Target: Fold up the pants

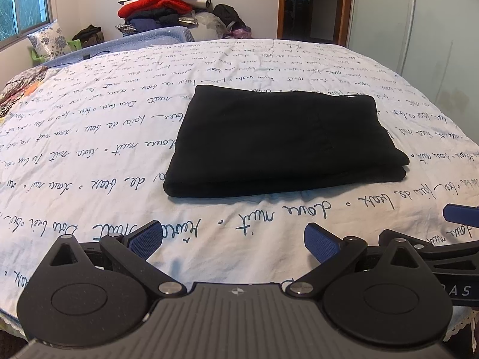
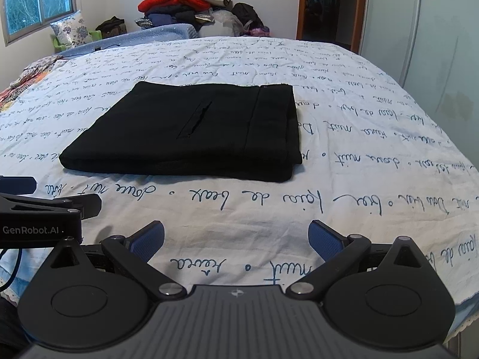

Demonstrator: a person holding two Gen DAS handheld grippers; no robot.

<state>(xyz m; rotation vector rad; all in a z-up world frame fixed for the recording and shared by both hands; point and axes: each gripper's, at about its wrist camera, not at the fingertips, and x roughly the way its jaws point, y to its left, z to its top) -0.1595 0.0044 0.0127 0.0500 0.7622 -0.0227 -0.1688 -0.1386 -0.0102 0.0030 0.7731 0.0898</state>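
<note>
The black pants (image 1: 284,140) lie folded into a flat rectangle on the white bed cover with blue script (image 1: 89,155). In the right wrist view the pants (image 2: 185,134) show a pocket slit and a waistband seam on top. My left gripper (image 1: 233,240) is open and empty, low over the cover, short of the pants' near edge. My right gripper (image 2: 236,239) is open and empty too, at the same distance. Each gripper shows at the edge of the other's view: the right one (image 1: 458,214), the left one (image 2: 18,185).
A tall pile of clothes (image 1: 161,3) stands behind the bed's far edge. A floral pillow (image 1: 49,40) and a patterned cloth (image 1: 18,89) lie at the far left. A doorway (image 1: 311,3) and a white wardrobe (image 1: 419,30) are at the right.
</note>
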